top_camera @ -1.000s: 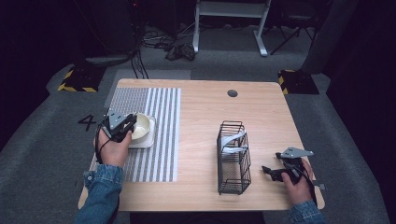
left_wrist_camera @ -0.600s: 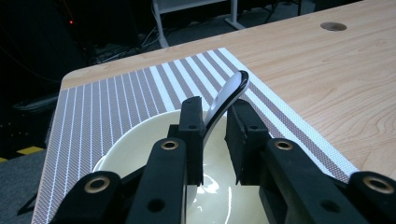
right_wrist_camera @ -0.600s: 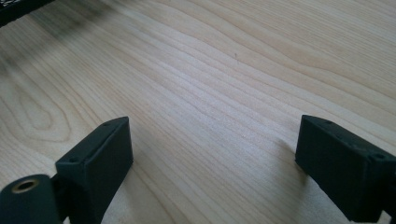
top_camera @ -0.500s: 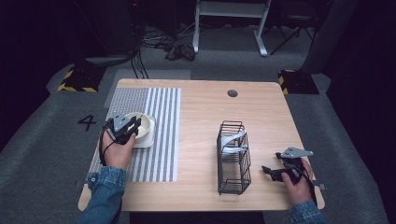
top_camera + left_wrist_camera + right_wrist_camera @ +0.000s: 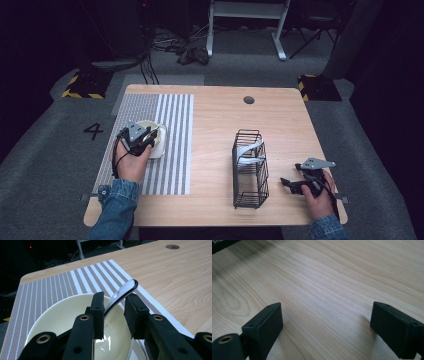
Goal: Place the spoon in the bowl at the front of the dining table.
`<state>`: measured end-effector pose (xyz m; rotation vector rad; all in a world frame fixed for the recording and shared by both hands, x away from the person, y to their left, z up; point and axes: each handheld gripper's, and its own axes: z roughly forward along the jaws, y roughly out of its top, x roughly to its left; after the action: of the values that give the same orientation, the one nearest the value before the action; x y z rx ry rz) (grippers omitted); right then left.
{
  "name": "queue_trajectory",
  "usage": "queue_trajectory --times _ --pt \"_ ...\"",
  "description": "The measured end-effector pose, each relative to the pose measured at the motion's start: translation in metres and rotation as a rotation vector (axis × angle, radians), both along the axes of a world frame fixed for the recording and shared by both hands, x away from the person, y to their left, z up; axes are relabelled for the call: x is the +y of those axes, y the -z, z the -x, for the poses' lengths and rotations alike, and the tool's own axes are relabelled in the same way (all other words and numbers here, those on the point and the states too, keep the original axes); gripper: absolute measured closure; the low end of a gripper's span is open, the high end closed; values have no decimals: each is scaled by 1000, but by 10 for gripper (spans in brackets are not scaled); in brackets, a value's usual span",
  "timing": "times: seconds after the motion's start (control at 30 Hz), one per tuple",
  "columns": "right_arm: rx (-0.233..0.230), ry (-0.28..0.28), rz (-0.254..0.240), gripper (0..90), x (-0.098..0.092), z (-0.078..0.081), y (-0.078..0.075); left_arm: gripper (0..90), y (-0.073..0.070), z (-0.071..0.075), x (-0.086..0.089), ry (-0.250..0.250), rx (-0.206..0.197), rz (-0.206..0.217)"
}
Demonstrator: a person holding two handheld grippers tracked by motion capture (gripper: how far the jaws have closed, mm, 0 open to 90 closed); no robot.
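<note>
Dark room, wooden table (image 5: 210, 125) with a striped mat (image 5: 170, 150) on its left side. Left gripper (image 5: 113, 307) sits over the bowl (image 5: 62, 315), and its jaws have just been opening: the spoon (image 5: 122, 292) is between them but the pads look clear of it, handle leaning on the bowl's rim and poking out past the jaw tips. I'd say let go fully, then back straight out so nothing clips the handle. Right gripper (image 5: 324, 322) rests wide open over bare wood beside the wire rack (image 5: 248, 170), holding nothing.
</note>
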<state>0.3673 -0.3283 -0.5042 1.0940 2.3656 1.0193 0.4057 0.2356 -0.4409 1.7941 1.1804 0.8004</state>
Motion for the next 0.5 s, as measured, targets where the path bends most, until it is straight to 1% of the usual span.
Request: queue_trajectory --times 0.07,0.2,0.3,0.4,0.43,0.5 --pt "0 1 1 111 0 0 0 686 1 -1 -2 4 0 -3" --pt "1 0 0 111 0 0 0 681 2 -1 -4 20 15 17" --pt "0 1 -1 111 0 0 0 676 2 0 -7 29 15 18" --pt "1 0 0 111 0 0 0 656 0 0 -9 36 9 26" --pt "0 0 0 111 0 0 0 651 -1 1 -10 41 6 22" --pt "1 0 0 111 0 0 0 637 -5 3 -12 51 -5 37"
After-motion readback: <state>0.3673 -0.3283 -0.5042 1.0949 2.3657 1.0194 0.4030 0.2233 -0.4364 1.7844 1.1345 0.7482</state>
